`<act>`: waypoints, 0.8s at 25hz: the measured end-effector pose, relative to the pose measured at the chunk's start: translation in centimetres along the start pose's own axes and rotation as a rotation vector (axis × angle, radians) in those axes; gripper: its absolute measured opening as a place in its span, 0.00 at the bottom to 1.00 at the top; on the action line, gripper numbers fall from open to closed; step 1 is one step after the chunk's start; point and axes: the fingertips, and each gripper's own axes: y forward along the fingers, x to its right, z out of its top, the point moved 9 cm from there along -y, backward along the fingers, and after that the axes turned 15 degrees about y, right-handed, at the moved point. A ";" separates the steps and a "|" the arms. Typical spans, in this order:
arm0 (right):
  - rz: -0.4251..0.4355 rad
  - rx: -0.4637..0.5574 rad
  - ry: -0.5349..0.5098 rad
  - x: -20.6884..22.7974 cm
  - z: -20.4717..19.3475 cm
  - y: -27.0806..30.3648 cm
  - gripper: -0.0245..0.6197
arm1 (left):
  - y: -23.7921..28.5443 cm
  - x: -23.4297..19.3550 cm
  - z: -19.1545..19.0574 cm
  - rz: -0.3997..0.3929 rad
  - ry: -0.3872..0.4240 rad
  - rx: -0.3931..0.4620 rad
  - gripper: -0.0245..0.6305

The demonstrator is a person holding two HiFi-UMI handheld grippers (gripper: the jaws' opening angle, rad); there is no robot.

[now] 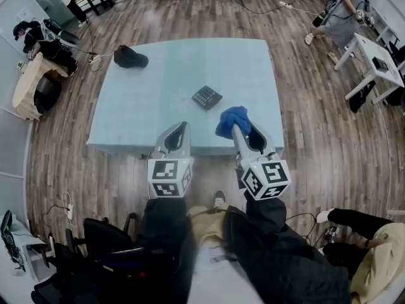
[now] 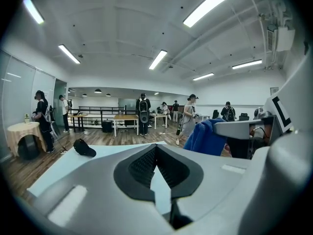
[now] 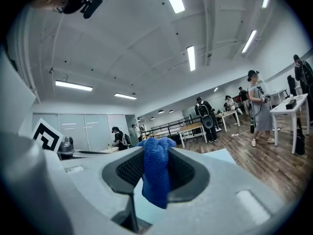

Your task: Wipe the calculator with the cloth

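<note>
Wood-plank floor (image 1: 316, 138), open office; pale blue table (image 1: 126, 119) under left claw (image 1: 182, 126) and right claw (image 1: 236, 129). Dark flat calculator (image 1: 207, 97) on it, just ahead-left of right claw, keys too small to read. Right claw clamped on fuzzy blue cloth (image 1: 231, 119), bunched, partly hidden behind jaws. Left claw pinched closed, empty.

Left gripper (image 1: 183, 127) is held pointing forward, jaws closed tip to tip, nothing between the fingers. Right gripper (image 1: 237, 130) is held alongside, jaws clamped on a blue cloth (image 3: 155, 175), which is pinched between the fingers.
</note>
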 end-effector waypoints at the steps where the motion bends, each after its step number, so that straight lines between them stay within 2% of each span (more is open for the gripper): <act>1: 0.005 -0.006 0.000 0.1 0.0 0.3 0.23 | 0.3 -0.1 0.0 0.004 -0.003 -0.004 0.04; 6: 0.015 -0.037 0.002 0.6 -0.7 1.6 0.23 | 1.3 -0.7 -0.4 0.008 -0.007 -0.009 0.04; 10: -0.010 -0.064 0.008 1.1 -1.6 2.7 0.23 | 3.0 -1.8 -1.6 -0.007 -0.035 -0.029 0.04; 14: -0.058 -0.047 -0.003 2.1 -1.3 4.8 0.23 | 6.6 -3.0 -1.6 -0.064 -0.034 -0.011 0.04; 20: -0.130 -0.013 -0.032 3.9 1.0 8.1 0.23 | 12.7 -3.9 0.3 -0.158 -0.030 0.039 0.04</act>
